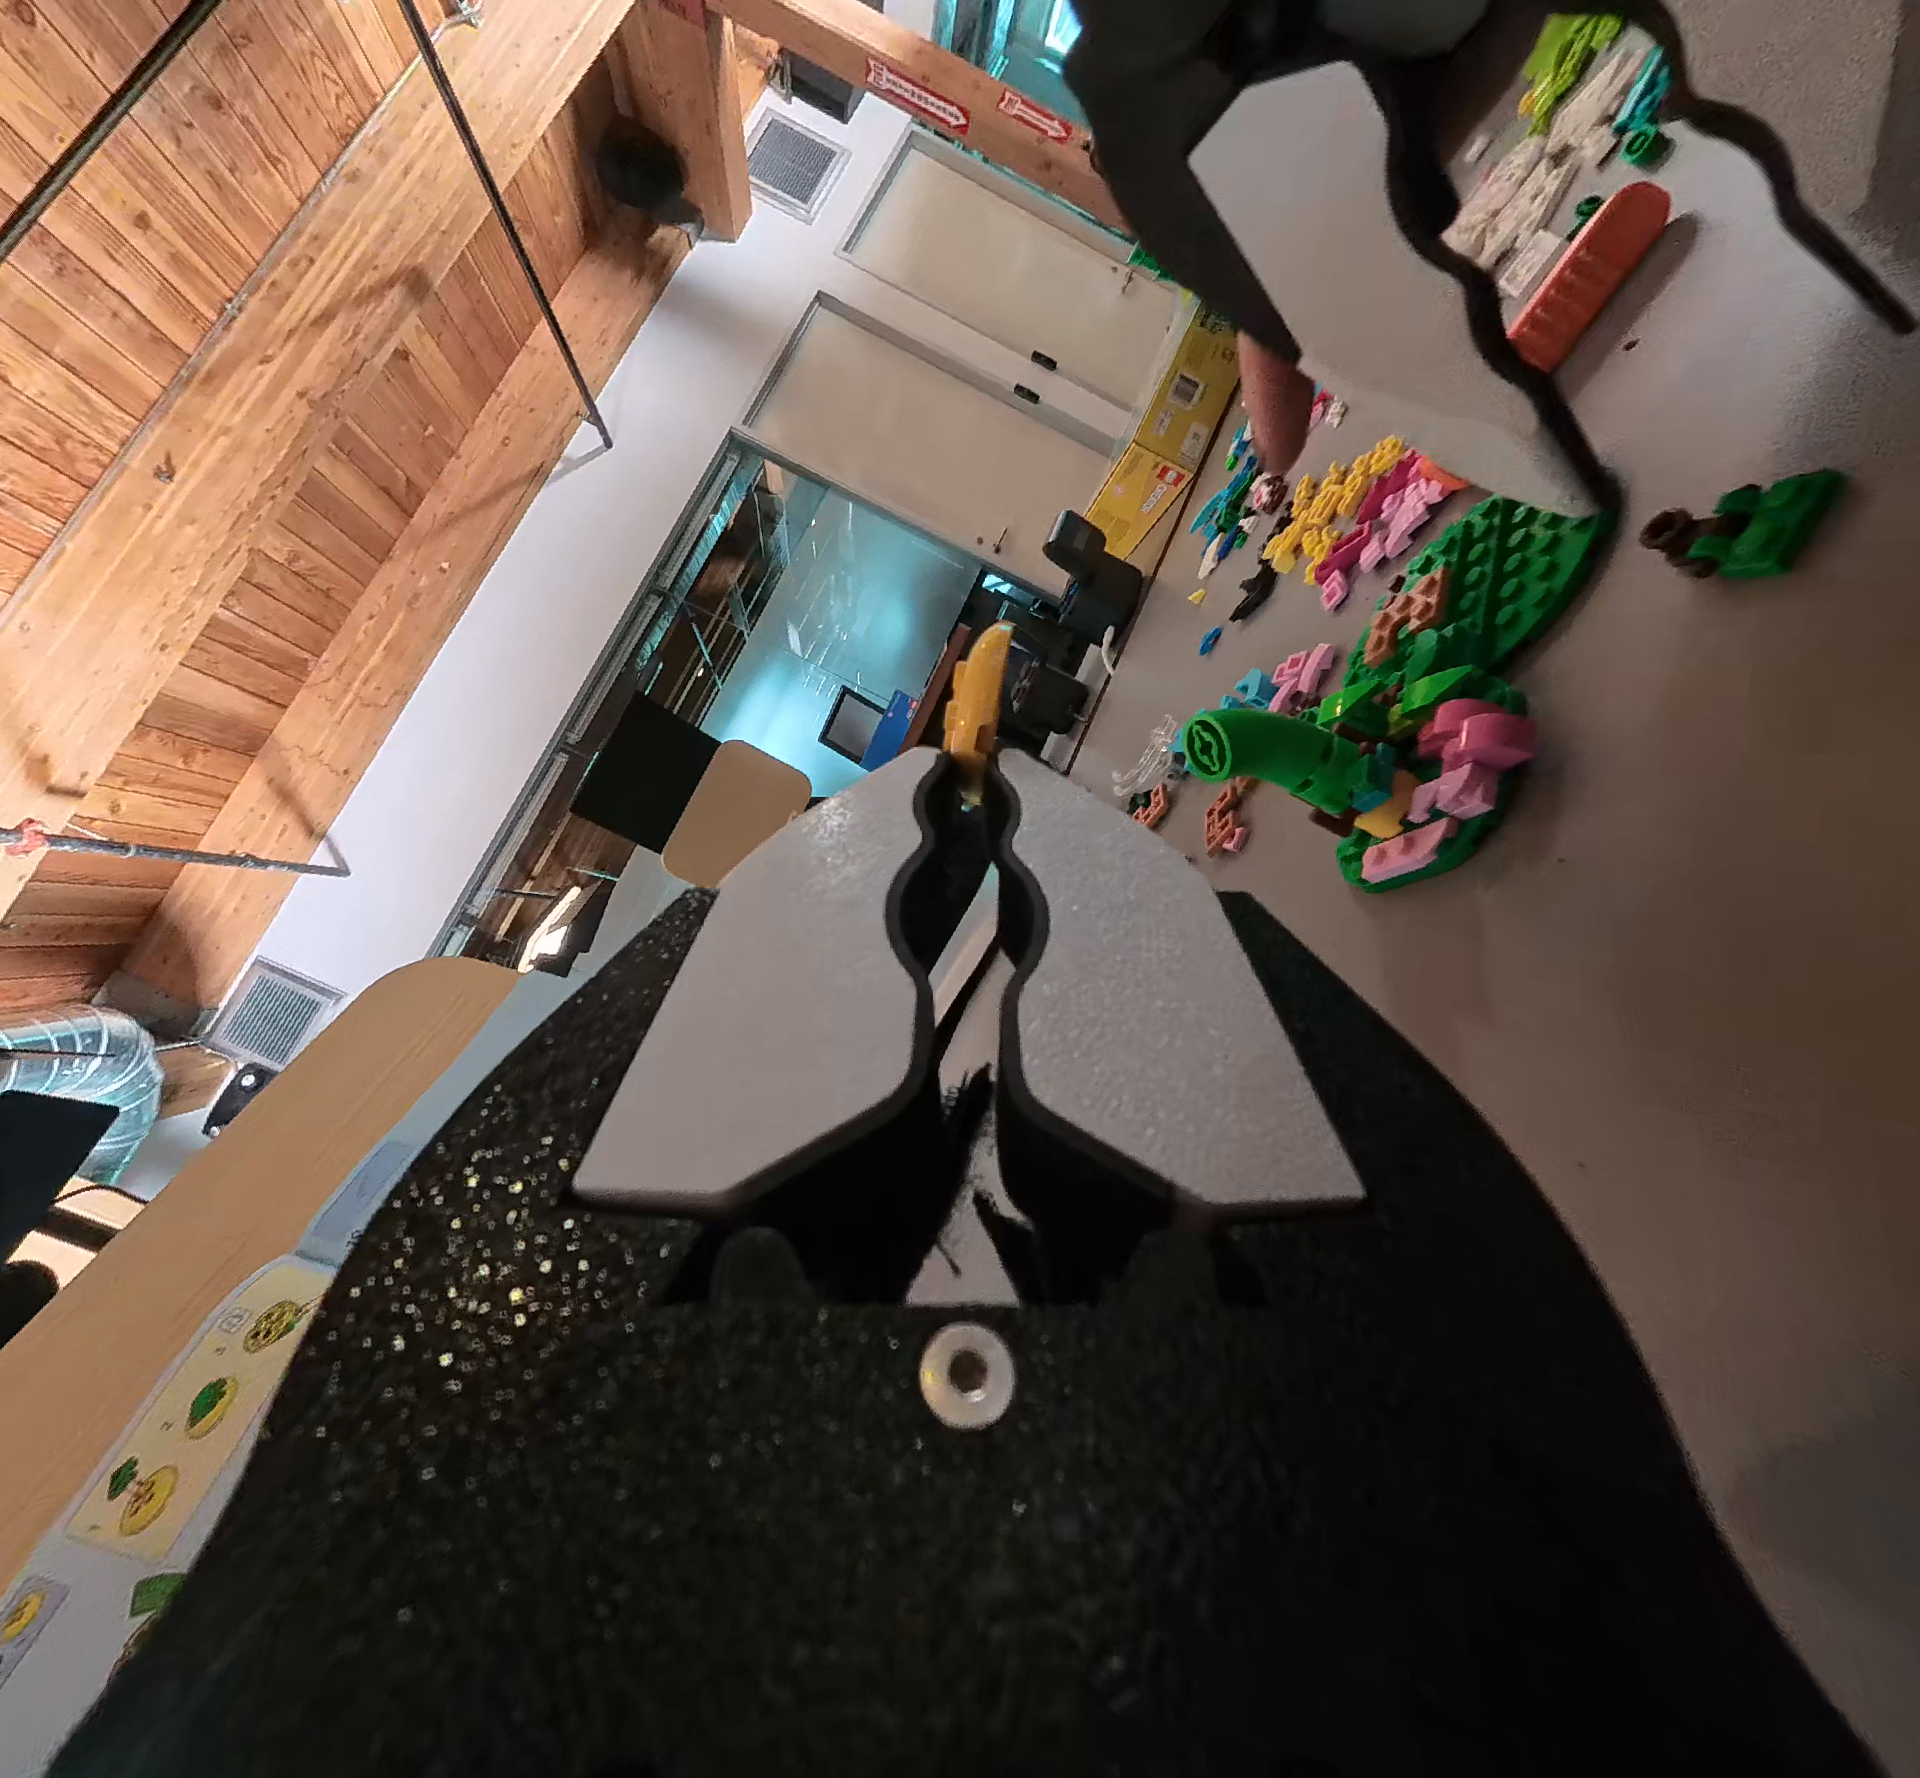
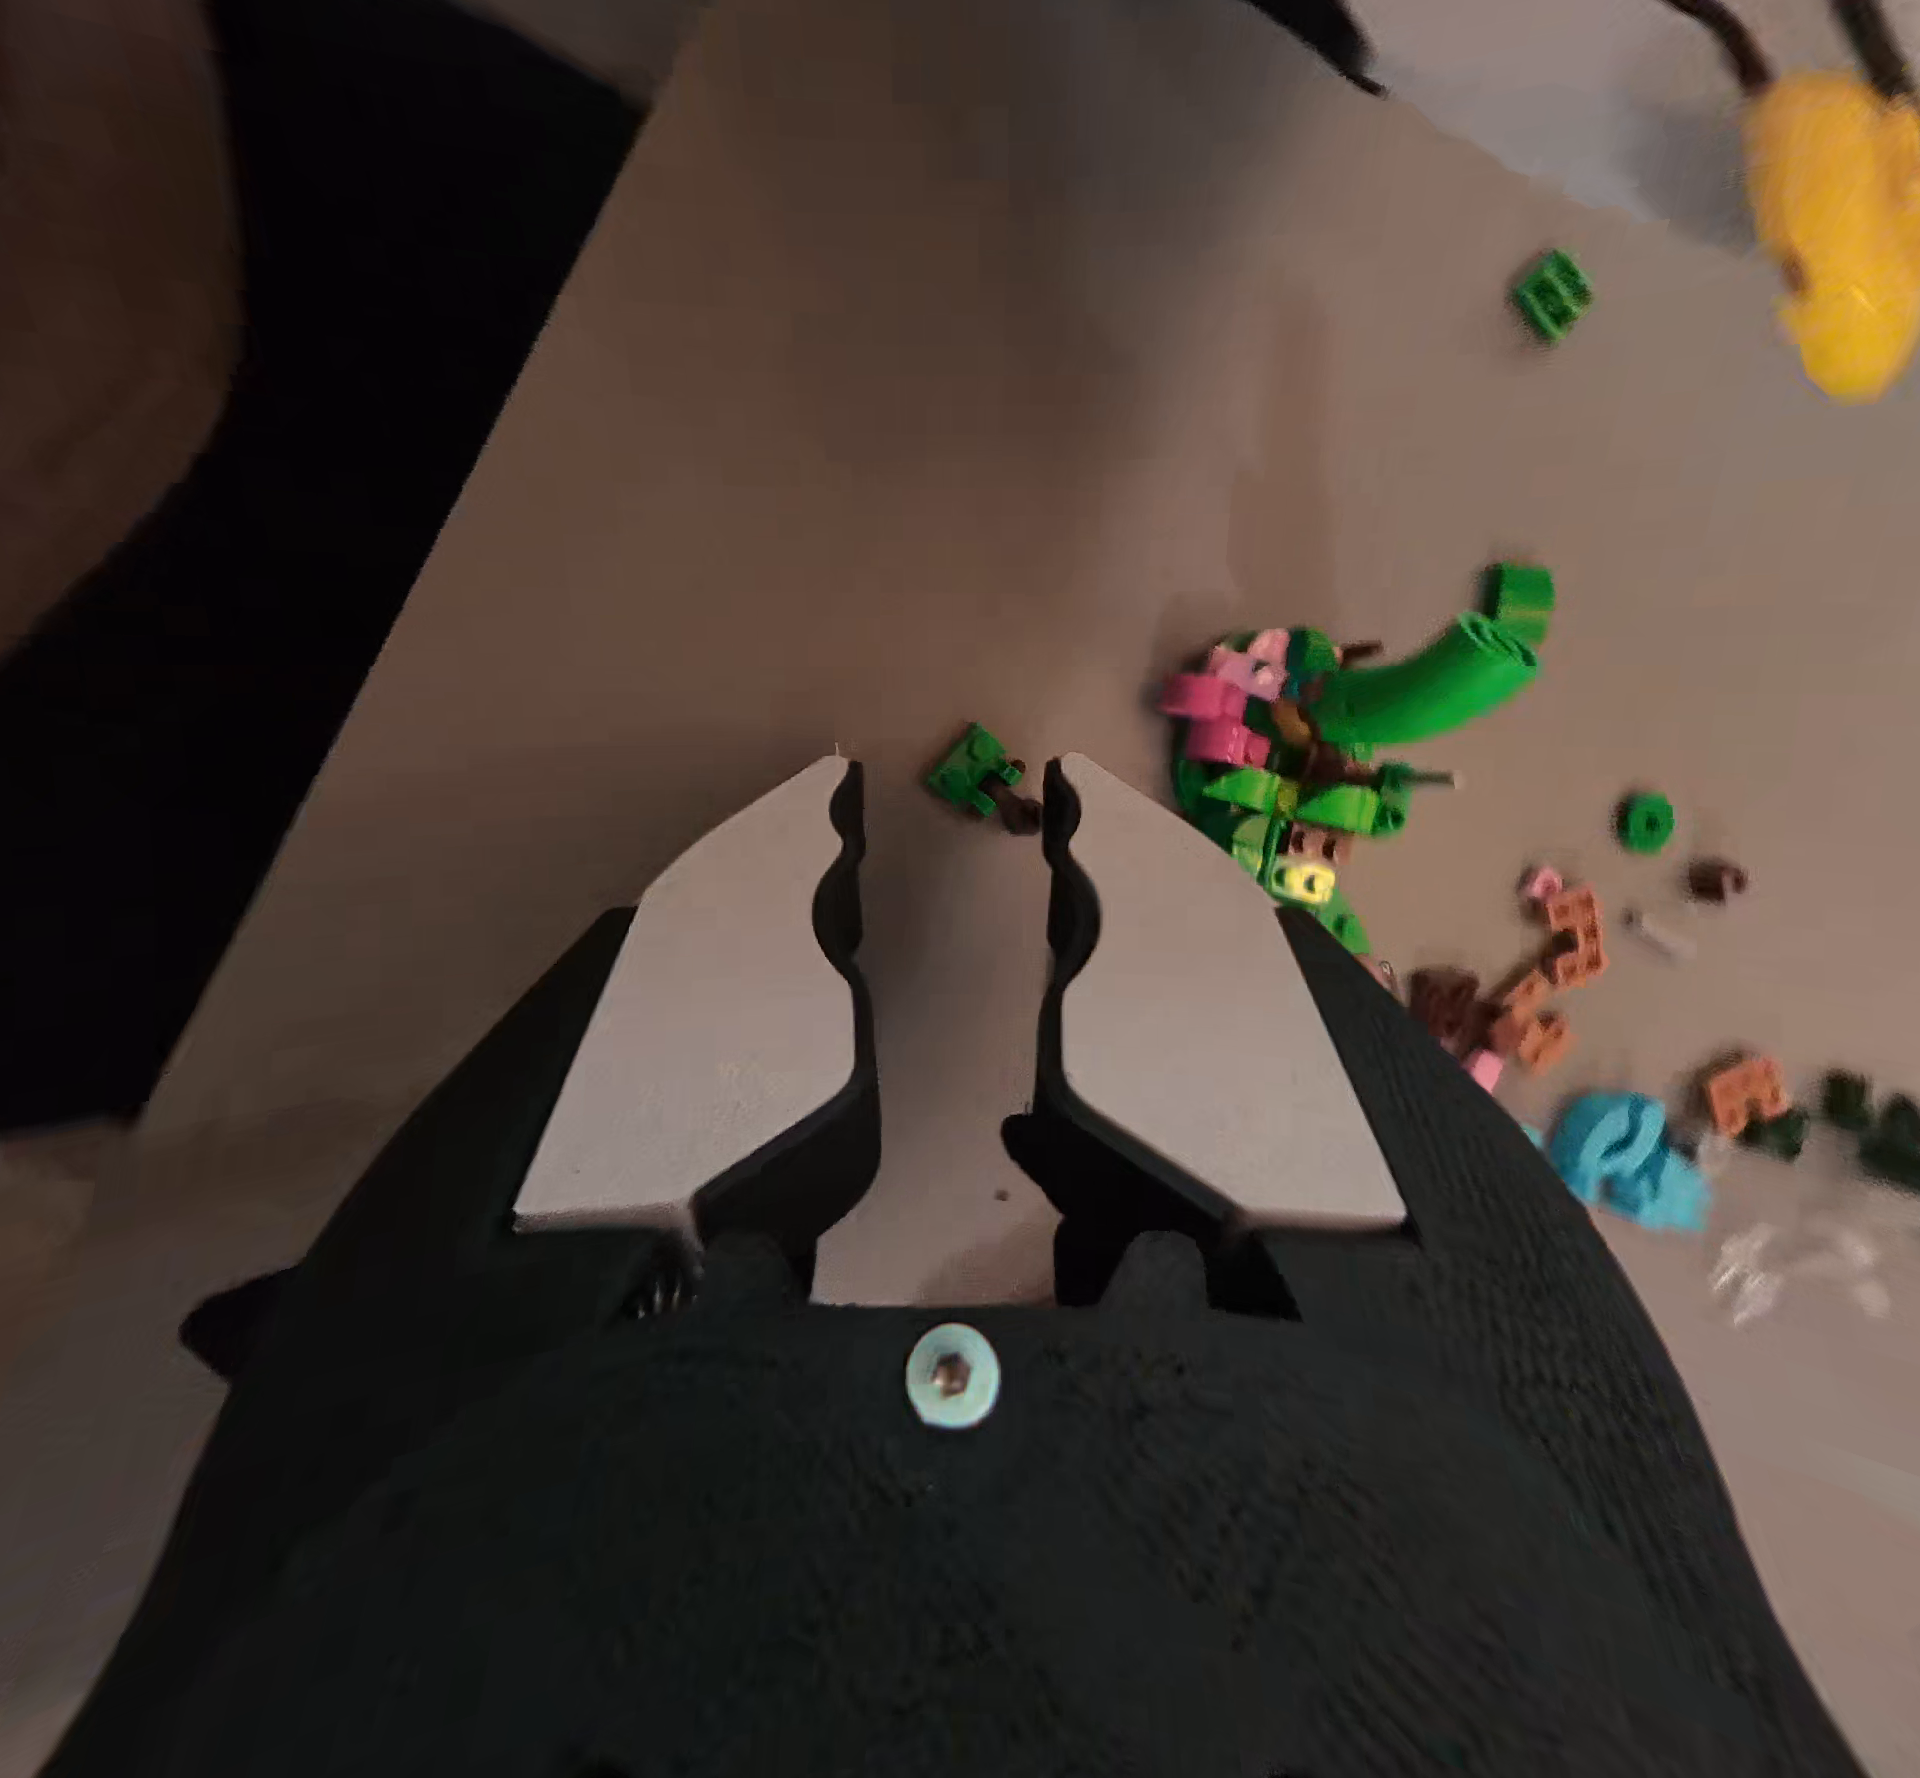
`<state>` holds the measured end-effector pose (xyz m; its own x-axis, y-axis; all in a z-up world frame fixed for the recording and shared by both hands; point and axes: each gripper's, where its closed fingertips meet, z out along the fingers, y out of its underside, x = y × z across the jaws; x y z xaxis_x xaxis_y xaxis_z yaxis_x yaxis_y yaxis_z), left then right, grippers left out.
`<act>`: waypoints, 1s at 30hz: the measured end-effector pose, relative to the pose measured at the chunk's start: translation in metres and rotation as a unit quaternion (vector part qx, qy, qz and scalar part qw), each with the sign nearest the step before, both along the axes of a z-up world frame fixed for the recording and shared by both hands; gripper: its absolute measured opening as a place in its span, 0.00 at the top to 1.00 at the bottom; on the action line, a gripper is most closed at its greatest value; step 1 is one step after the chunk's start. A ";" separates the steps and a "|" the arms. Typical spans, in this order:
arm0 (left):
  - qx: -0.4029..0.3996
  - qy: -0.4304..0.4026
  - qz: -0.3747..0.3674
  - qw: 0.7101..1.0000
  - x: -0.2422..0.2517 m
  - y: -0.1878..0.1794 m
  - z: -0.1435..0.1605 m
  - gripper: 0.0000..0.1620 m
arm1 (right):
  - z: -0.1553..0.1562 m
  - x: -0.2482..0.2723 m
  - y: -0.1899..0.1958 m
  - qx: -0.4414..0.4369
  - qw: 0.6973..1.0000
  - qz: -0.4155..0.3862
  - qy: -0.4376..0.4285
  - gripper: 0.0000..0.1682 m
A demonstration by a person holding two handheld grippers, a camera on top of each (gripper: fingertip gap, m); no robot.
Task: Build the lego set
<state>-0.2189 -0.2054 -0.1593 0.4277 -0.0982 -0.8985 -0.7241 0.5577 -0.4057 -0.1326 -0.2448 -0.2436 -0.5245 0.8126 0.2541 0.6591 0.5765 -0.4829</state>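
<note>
The left gripper (image 1: 975, 772), raised and rolled sideways off the table (image 1: 1558, 1053), pinches a yellow curved piece (image 1: 977, 689) at its tips. At its 3 o'clock stands the green plant build (image 1: 1382, 772). The right gripper (image 2: 951, 772) gapes empty, angled down, a small green-and-brown piece (image 2: 977, 778) at 12 o'clock.

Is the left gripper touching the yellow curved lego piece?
Touching. The left wrist view shows the left gripper with its fingers shut on the yellow curved lego piece, held off the table.

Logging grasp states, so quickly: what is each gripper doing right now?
Left gripper: shut on a yellow piece.
Right gripper: open, empty, above a small green piece.
</note>
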 end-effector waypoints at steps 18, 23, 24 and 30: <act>-0.012 0.010 -0.008 1.000 0.002 0.000 -0.005 0.97 | -0.016 -0.001 0.006 0.101 0.934 0.250 -0.232 0.86; -0.013 0.012 -0.011 1.000 0.003 -0.001 -0.006 0.97 | -0.020 0.002 0.005 0.080 0.939 0.236 -0.237 0.90; -0.012 0.013 -0.012 1.000 0.003 -0.001 -0.006 0.97 | -0.020 0.003 0.002 0.066 0.943 0.226 -0.233 0.92; 0.005 0.037 -0.006 0.999 0.007 -0.002 -0.007 0.97 | 0.003 -0.005 0.013 0.004 0.984 0.093 -0.152 0.92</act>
<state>-0.2118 -0.2074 -0.1660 0.3598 -0.0940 -0.9283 -0.7451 0.5698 -0.3465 -0.1381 -0.2320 -0.2403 -0.7175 0.6932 0.0685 0.6546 0.7047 -0.2738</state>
